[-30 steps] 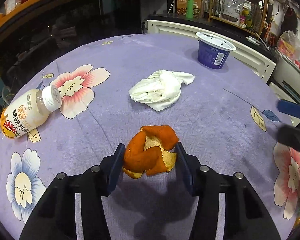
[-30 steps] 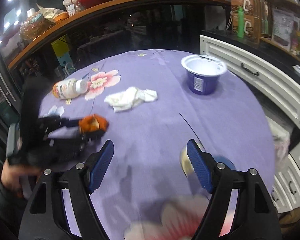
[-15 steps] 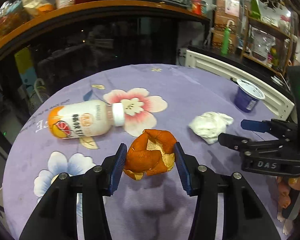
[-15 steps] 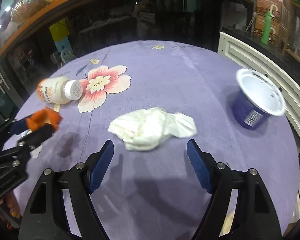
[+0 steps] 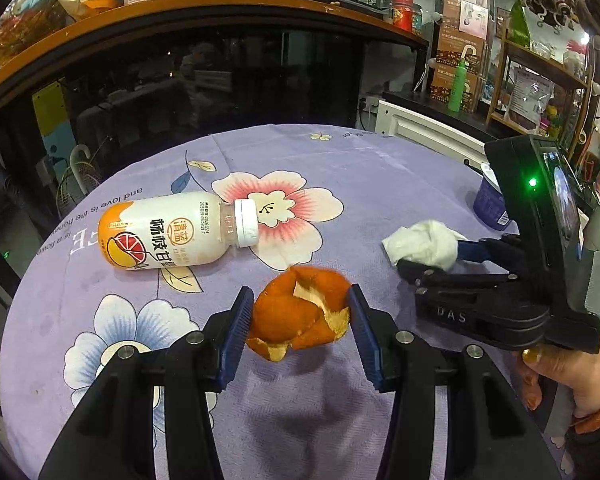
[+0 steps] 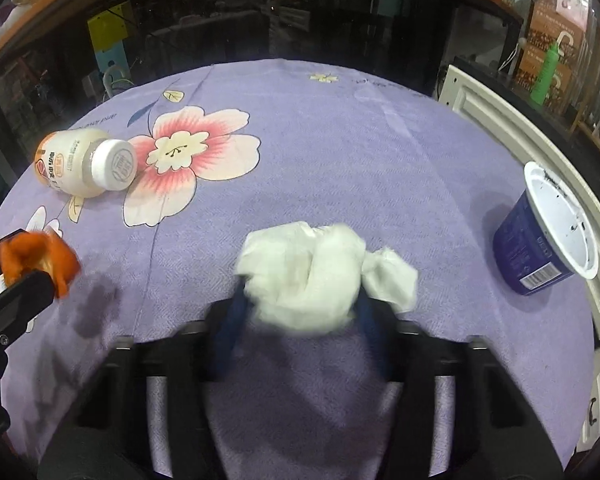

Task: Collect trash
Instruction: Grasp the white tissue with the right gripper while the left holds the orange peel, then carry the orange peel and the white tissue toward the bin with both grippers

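The left tongs (image 5: 300,320) held the orange peel (image 5: 300,314) up, the right tongs (image 6: 300,312) were closing on the white tissue (image 6: 312,276), and the bottle (image 5: 172,232) and cup (image 6: 540,252) were left on the tabletop (image 6: 340,140)

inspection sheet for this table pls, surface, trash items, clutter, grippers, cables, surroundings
surface: round table under a purple flowered cloth, dark blotches near the peel.
job's things: orange peel held off the cloth; crumpled tissue; drink bottle lying on its side, capped; blue yogurt cup tilted, open.
clutter: nothing seen beyond the trash.
grippers: left gripper shut on the peel; right gripper with fingers closing around the tissue.
cables: none on the table; a white one by the far wall.
surroundings: curved glass counter, white cabinet, packed shelves.
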`<state>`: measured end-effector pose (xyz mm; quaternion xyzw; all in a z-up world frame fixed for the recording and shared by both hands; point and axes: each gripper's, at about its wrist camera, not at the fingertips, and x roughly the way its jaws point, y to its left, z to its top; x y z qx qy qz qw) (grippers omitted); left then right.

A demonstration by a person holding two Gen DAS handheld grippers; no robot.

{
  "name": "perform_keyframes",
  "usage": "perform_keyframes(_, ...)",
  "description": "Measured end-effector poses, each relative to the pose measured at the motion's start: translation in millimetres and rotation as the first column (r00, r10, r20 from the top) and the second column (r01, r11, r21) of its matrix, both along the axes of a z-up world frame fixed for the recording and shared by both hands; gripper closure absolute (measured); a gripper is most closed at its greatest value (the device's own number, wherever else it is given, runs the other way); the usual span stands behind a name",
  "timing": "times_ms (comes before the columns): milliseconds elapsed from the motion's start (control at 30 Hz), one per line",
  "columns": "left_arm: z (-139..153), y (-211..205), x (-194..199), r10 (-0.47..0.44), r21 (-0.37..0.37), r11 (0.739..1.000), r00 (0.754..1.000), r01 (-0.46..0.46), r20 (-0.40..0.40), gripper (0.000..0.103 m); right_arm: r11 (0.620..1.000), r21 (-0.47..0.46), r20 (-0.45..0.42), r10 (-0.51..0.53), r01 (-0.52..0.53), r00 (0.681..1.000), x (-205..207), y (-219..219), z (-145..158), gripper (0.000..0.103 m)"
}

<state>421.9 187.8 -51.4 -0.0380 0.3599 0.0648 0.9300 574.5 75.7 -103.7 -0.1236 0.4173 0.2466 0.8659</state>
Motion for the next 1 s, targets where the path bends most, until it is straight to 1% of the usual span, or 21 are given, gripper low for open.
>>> perform_keyframes(33,0.3,0.1,-0.3,-0.001,0.001,1.000,1.000,0.001,0.001,0.056,1.000,-0.007,0.006,-0.001,0.001,1.000,-1.3,-1.1,0.5,0.077)
perform_keyframes(67,0.4,-0.1,-0.6,-0.001,0.002,1.000,1.000,0.001,0.003,0.056,1.000,-0.009,0.008,-0.002,0.002,1.000,-1.7,-1.4,0.6,0.082)
perform_keyframes(100,0.2,-0.8,-0.8,-0.001,0.004,1.000,1.000,0.001,0.003,0.056,1.000,-0.007,0.009,0.000,0.000,1.000,-2.6,-2.8,0.7,0.085)
perform_keyframes(133,0.0,-1.7,-0.6,-0.002,0.006,1.000,1.000,0.002,0.003,0.056,1.000,0.000,0.010,0.002,-0.002,1.000,-4.8,-5.8,1.1,0.090)
perform_keyframes(167,-0.1,-2.2,-0.8,-0.005,0.007,1.000,1.000,0.005,0.004,0.056,1.000,0.006,0.013,0.001,-0.002,1.000,-6.1,-8.5,2.0,0.092)
perform_keyframes(300,-0.7,-6.5,-1.5,-0.025,0.000,1.000,1.000,0.025,0.007,0.056,0.999,0.046,0.042,-0.006,0.004,0.999,-22.2,-26.8,13.9,0.093)
perform_keyframes(400,-2.0,-13.7,-1.8,-0.045,0.012,0.999,0.999,0.045,0.007,0.056,0.997,0.079,0.060,-0.007,0.002,0.998,-40.4,-44.6,26.5,0.093)
perform_keyframes(567,-3.4,-26.8,-2.4,-0.090,0.028,0.996,0.996,0.090,0.011,0.056,0.994,0.109,0.103,-0.010,-0.001,0.995,-82.1,-83.3,45.0,0.093)
perform_keyframes(700,-7.0,-37.3,-5.0,-0.131,0.014,0.991,0.991,0.131,0.010,0.057,0.991,0.131,0.119,-0.025,0.009,0.993,-116.0,-120.6,54.8,0.093)
perform_keyframes(833,-8.5,-53.2,-11.2,-0.174,-0.012,0.985,0.985,0.174,0.000,0.057,0.990,0.140,0.134,-0.048,0.029,0.990,-148.0,-157.5,59.7,0.093)
perform_keyframes(933,-3.1,-68.6,-23.7,-0.194,0.002,0.981,0.981,0.194,0.008,0.057,0.986,0.160,0.136,-0.072,0.050,0.988,-167.7,-182.5,59.9,0.093)
perform_keyframes(1000,1.3,-77.1,-33.0,-0.209,-0.006,0.978,0.978,0.209,0.017,0.057,0.984,0.167,0.140,-0.086,0.062,0.986,-177.1,-193.3,58.6,0.093)
